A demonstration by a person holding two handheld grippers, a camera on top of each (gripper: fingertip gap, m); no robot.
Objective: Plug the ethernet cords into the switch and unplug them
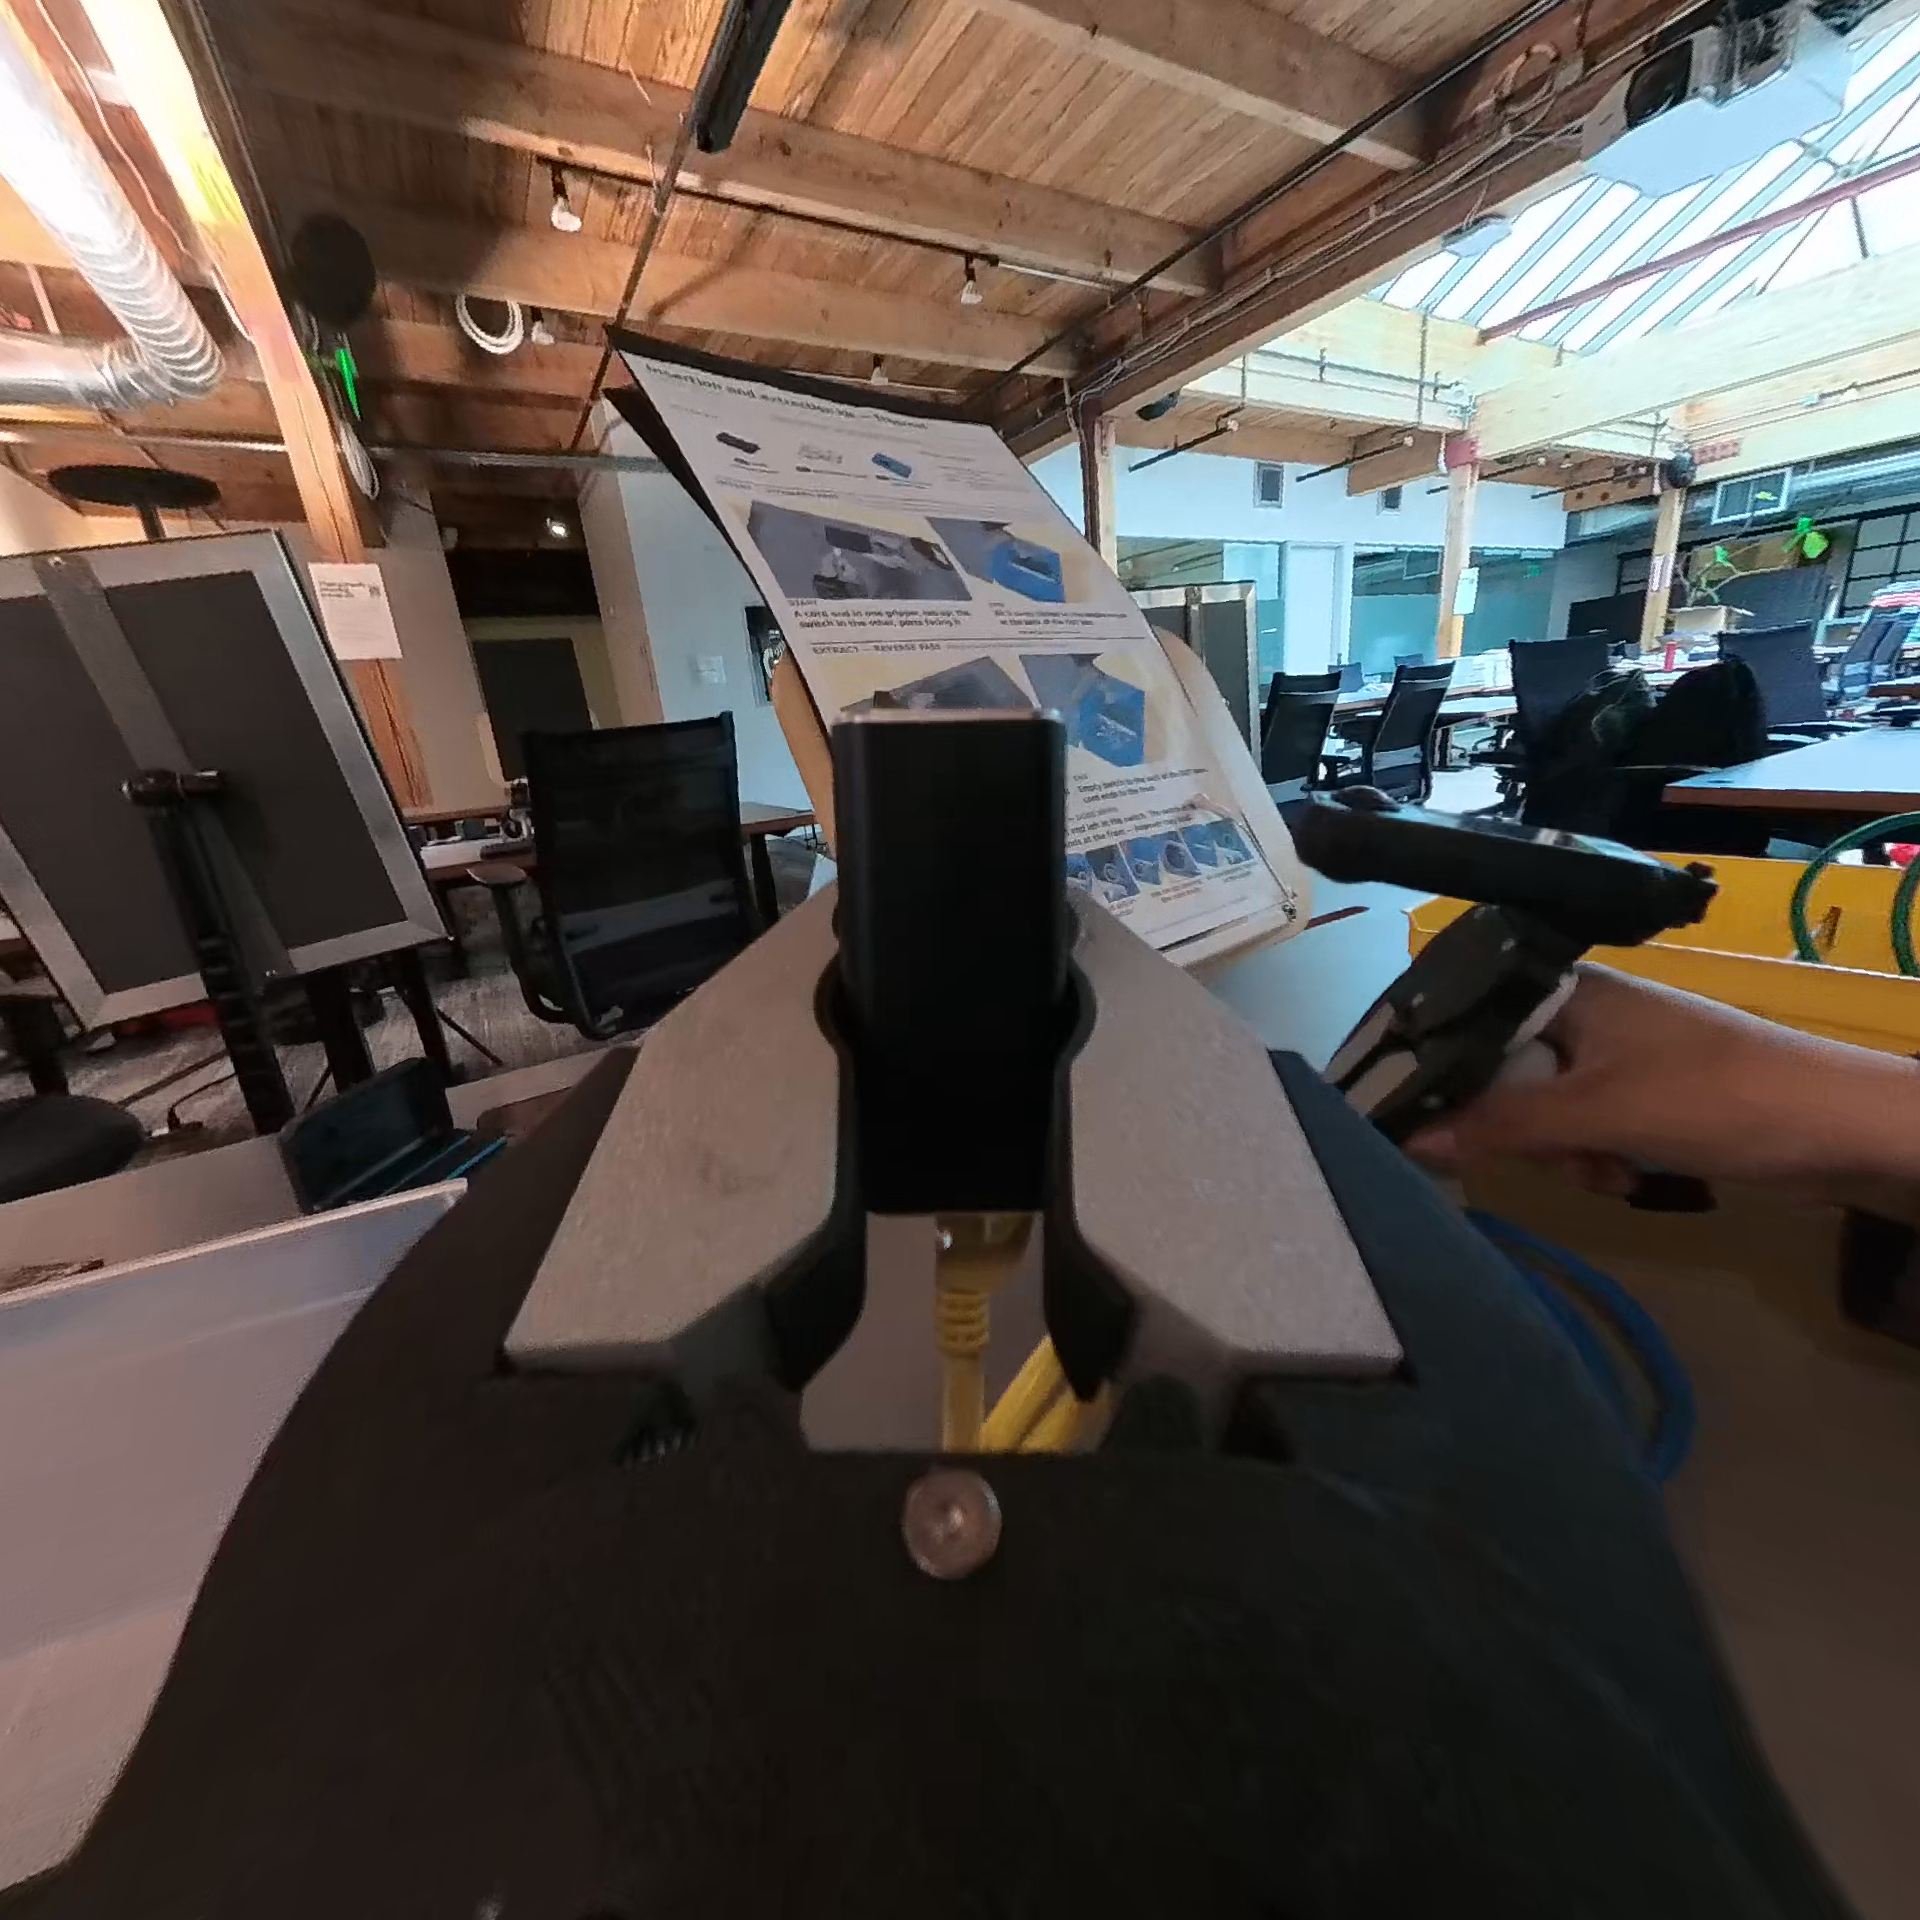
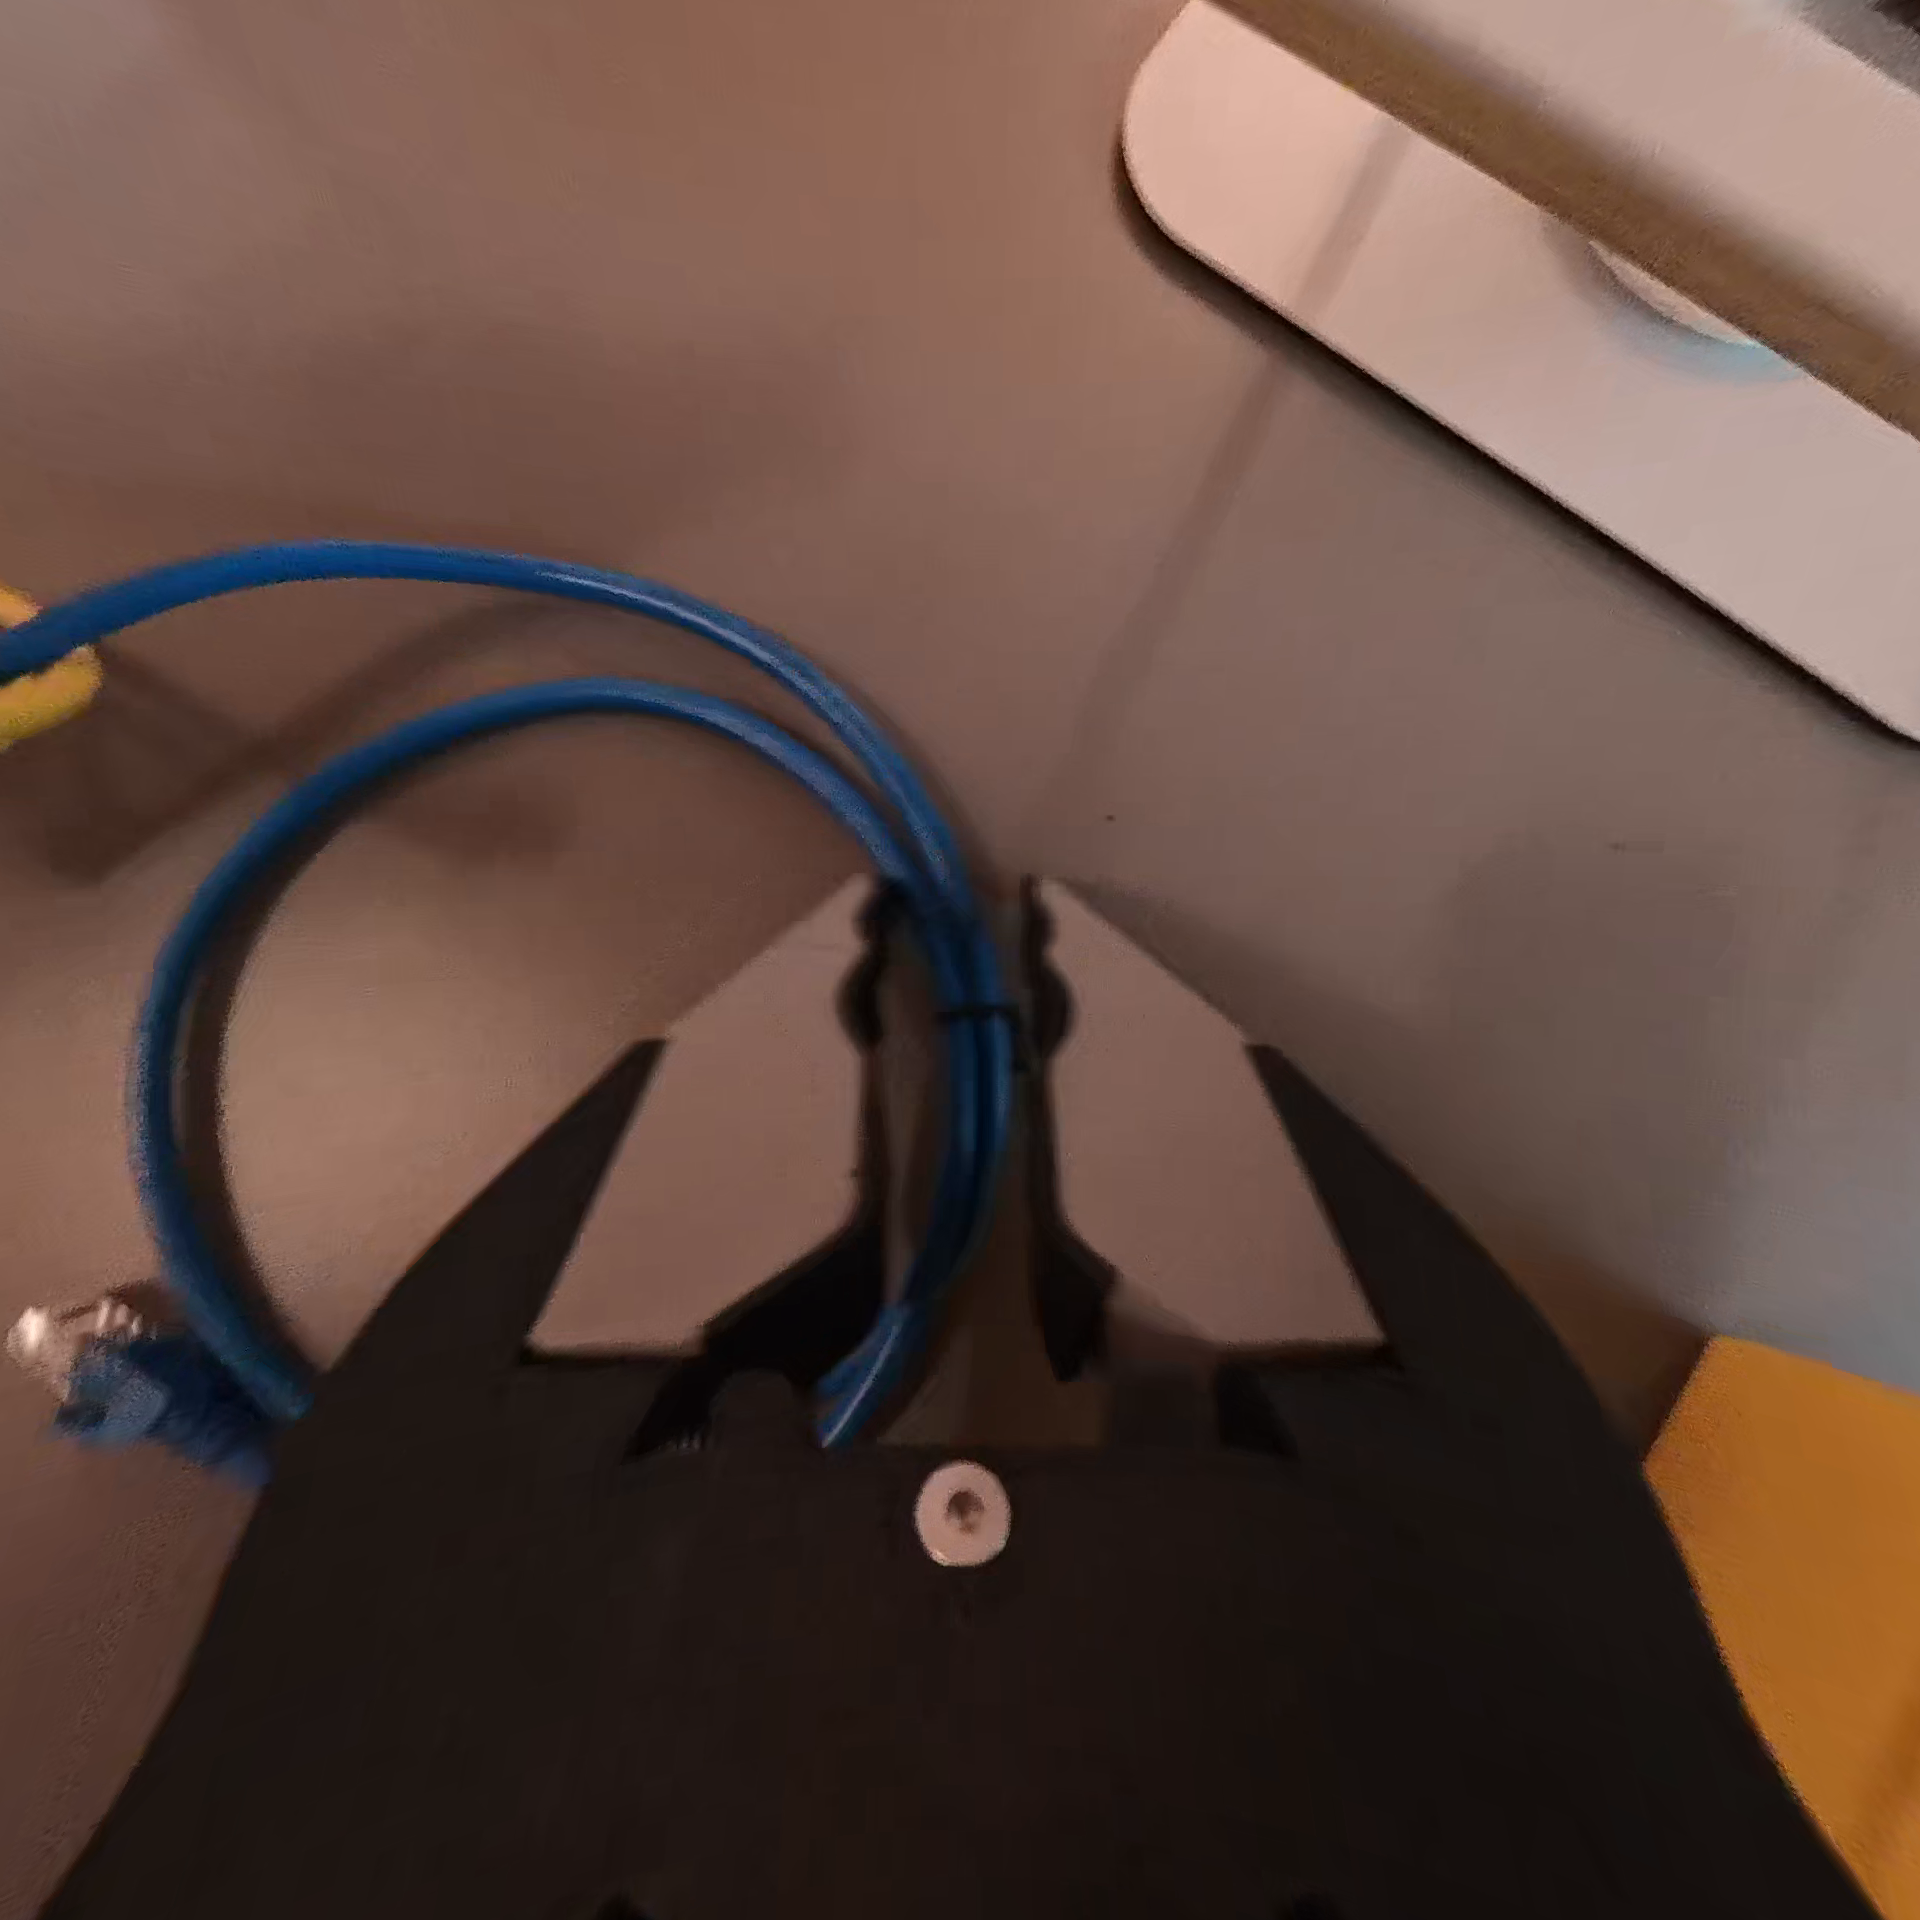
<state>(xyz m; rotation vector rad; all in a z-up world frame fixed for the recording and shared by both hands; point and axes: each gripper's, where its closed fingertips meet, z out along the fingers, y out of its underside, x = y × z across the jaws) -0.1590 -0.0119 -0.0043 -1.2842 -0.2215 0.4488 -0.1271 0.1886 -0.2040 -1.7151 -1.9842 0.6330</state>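
My left gripper (image 1: 951,914) clamps the black switch (image 1: 951,966) upright, a yellow cord (image 1: 961,1340) plugged in beneath. Right of it, my right gripper (image 2: 956,914) stands narrowly parted around the coiled blue cord (image 2: 582,717), possibly unpinched. Lifting could drop it; its plug (image 2: 114,1361) lies near-left.

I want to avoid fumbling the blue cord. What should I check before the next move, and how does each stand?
1. Left gripper clamps the black switch: ok.
2. Yellow cord seated in the switch: ok, its plug enters the underside.
3. Blue cord between the right gripper fingers: ok, the bundled strands pass through.
4. Right grip firm: cannot tell, a gap shows beside the strands.
5. Blue plug held: not ok, it lies loose on the table.
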